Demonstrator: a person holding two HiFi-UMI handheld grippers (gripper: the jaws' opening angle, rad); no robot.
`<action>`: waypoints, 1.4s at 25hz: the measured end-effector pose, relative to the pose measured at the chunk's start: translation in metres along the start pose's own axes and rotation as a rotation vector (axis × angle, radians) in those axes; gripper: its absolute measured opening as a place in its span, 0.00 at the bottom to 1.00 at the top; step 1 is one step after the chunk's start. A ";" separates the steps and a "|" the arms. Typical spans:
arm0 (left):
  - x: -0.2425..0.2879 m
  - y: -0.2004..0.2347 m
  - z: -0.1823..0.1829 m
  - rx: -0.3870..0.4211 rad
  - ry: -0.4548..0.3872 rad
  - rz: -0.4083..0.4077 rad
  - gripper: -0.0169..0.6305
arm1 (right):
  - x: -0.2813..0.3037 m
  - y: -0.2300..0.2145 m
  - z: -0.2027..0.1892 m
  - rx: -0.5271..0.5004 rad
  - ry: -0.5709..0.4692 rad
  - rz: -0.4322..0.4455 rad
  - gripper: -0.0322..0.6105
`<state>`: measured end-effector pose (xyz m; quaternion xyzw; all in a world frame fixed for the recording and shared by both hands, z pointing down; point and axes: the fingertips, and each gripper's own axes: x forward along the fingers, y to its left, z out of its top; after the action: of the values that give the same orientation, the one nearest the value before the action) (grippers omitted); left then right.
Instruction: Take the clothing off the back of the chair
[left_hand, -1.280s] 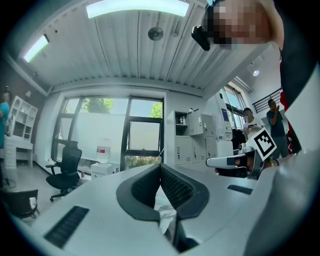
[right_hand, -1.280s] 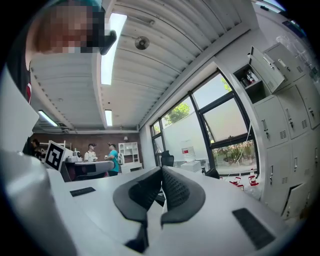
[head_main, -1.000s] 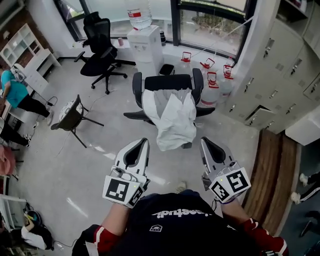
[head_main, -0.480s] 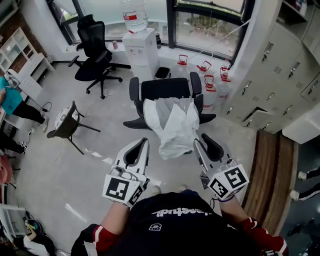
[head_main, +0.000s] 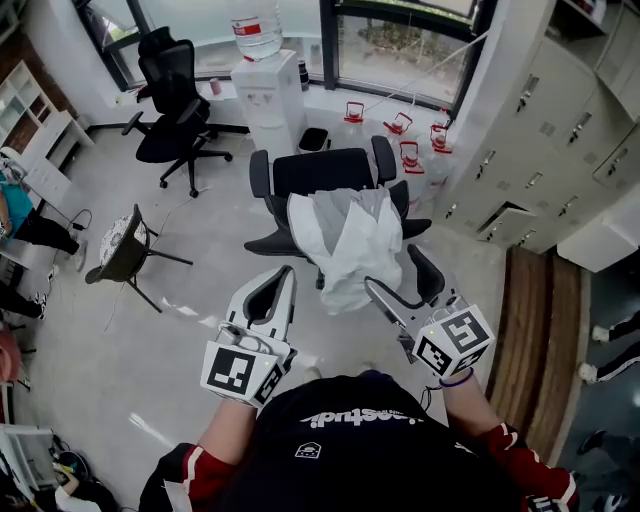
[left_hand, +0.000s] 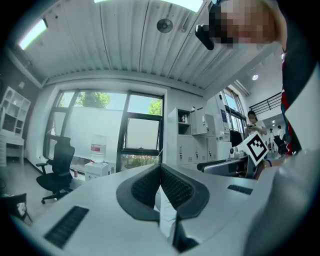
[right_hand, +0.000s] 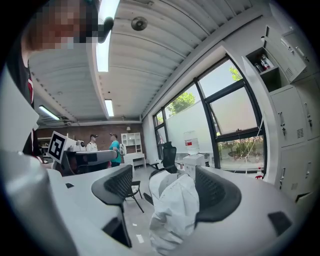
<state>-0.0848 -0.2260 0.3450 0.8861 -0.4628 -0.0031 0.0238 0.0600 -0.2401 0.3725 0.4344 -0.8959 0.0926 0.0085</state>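
Note:
A white garment (head_main: 350, 235) hangs over the back of a black office chair (head_main: 325, 172) in the middle of the room. My right gripper (head_main: 396, 272) is level, just short of the garment's lower part. Its jaws are opening. In the right gripper view the garment (right_hand: 172, 212) shows in the gap between them, and the pads (right_hand: 116, 184) do not press on it. My left gripper (head_main: 268, 296) stays shut to the left of the garment, with nothing in it. In the left gripper view (left_hand: 161, 169) a strip of the white garment (left_hand: 167, 217) shows below the closed tips.
Behind the chair stand a water dispenser (head_main: 268, 85) and red-handled water jugs (head_main: 400, 140). Another black office chair (head_main: 165, 95) and a small folding chair (head_main: 125, 250) are at the left. Grey lockers (head_main: 560, 130) line the right wall above a wooden floor strip (head_main: 530, 340).
Both grippers have come closer to the chair and the garment. The right gripper's jaws have gone from shut to apart. The left gripper stays shut.

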 end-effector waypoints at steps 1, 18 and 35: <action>-0.001 0.001 0.000 -0.001 0.001 -0.004 0.06 | 0.005 -0.001 -0.001 0.000 0.007 -0.005 0.67; -0.003 0.029 -0.016 -0.042 0.027 0.012 0.06 | 0.106 -0.069 -0.059 -0.046 0.244 -0.133 0.82; -0.005 0.045 -0.019 -0.062 0.028 0.032 0.06 | 0.136 -0.060 -0.083 -0.244 0.303 -0.204 0.92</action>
<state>-0.1237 -0.2466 0.3664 0.8773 -0.4765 -0.0046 0.0579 0.0165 -0.3675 0.4764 0.4996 -0.8404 0.0463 0.2048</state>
